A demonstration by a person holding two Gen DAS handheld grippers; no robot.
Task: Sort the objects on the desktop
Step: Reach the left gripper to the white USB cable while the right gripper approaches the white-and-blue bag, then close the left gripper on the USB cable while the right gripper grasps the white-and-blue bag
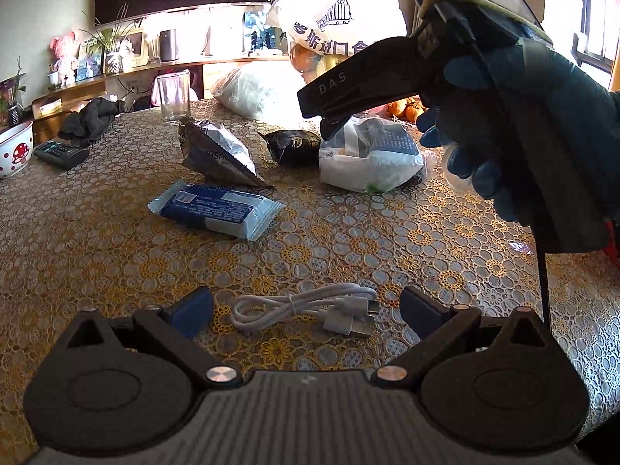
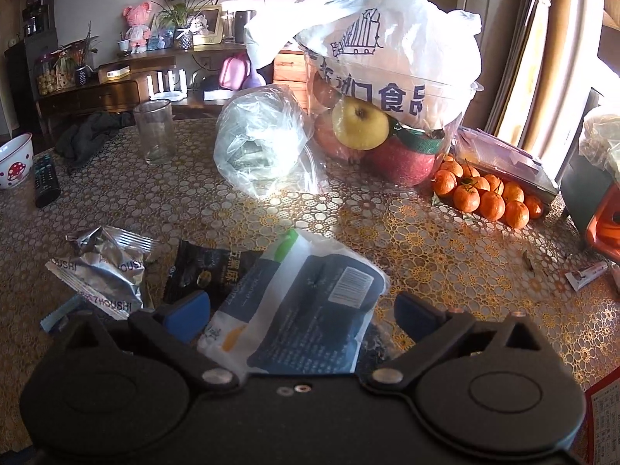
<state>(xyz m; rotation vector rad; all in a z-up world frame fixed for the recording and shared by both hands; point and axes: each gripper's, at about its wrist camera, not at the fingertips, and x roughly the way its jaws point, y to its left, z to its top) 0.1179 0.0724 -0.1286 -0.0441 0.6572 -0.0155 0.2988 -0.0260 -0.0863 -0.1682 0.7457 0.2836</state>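
Left gripper [image 1: 306,316] poised with jaws wide astride coiled white USB cable [image 1: 306,310] for pickup; right gripper [image 2: 302,312] likewise wide over white-and-blue snack packet [image 2: 306,310] on desk [image 2: 426,240].

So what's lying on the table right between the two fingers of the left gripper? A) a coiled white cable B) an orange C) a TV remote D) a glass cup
A. In the left wrist view, the coiled white cable lies on the tablecloth between the open blue fingertips of the left gripper, which are spread apart on either side of it.
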